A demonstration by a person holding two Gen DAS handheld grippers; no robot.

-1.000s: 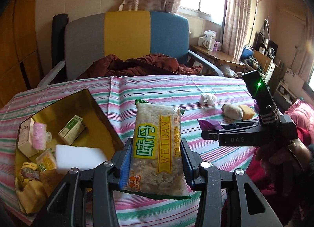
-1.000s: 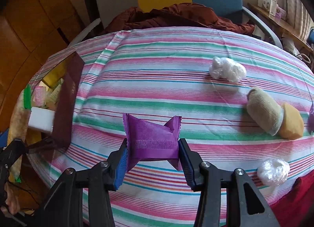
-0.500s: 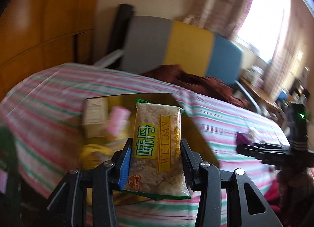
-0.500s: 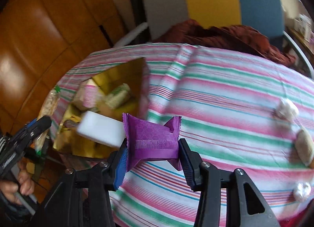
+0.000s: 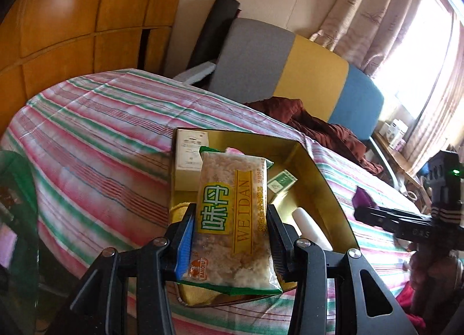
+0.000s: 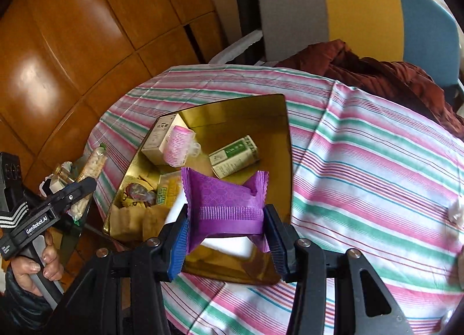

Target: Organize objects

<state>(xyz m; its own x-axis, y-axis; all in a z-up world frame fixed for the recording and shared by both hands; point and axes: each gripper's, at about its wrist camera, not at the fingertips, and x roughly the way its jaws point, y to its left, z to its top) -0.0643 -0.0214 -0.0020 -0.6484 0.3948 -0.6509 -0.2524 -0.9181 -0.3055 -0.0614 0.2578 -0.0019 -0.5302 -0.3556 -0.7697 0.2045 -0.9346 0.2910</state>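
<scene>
Left gripper clamping WEIDAN snack packet; right gripper clamping purple sachet; both hovering over gold tray on striped tablecloth.

- A glossy, mirror-like gold finish is shown by the tray.
- The counter is covered with matt striped cloth.
- Clear, shiny plastic film is seen on the snack packet.
- A matt, embossed purple wrapper with crimped ends is seen.
- The wooden panelling is polished and glossy.
- Ribbed blue pads are fitted to matt black plastic.
</scene>
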